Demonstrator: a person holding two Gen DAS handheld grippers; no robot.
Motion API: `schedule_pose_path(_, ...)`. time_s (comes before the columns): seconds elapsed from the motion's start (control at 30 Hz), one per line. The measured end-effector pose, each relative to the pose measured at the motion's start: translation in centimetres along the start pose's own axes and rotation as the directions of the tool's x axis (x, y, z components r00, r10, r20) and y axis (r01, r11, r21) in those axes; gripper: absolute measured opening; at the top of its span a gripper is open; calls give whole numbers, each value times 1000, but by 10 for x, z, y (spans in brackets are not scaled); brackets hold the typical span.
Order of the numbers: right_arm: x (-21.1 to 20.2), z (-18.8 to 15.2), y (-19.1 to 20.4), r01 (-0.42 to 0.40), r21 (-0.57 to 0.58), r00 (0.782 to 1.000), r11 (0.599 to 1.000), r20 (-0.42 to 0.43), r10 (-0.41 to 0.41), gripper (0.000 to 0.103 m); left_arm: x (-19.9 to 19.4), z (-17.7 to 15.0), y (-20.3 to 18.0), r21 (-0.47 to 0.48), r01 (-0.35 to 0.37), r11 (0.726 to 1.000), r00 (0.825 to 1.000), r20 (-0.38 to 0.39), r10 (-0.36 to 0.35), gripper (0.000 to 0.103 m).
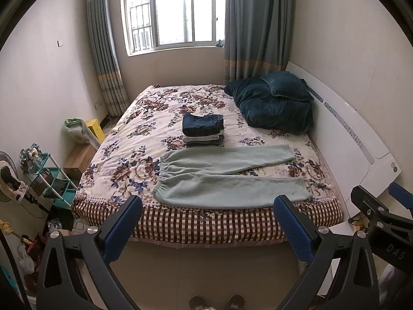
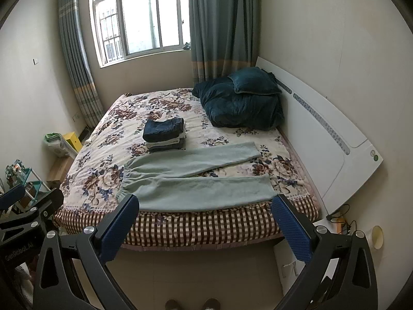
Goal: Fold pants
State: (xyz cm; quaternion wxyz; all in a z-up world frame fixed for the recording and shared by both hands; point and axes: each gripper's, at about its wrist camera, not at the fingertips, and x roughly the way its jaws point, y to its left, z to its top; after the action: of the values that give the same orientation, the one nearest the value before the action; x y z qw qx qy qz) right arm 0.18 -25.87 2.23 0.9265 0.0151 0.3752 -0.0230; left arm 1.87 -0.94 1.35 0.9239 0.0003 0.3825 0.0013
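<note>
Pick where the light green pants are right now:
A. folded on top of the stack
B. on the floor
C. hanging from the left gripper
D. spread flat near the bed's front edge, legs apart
D: the light green pants lie spread on the bed, legs splayed to the right, in front of the folded stack, with both grippers open and empty.

A home bedroom: bed [image 1: 206, 222], curtained window [image 1: 175, 13].

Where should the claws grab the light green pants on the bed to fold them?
Probably by the far leg: one claw at its cuff, the other at the waistband, coming down from above on the near side of the bed. The pants lie flat, legs spread apart, so lifting the far leg lays it over the near leg.
</note>
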Motion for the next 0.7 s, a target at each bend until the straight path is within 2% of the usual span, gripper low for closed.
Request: schedule_pose_path(0.7,-2,2,1,3,0,1000,1000,8,-3,103,1,11,-10,12,-8,1000,1000,16,8,103)
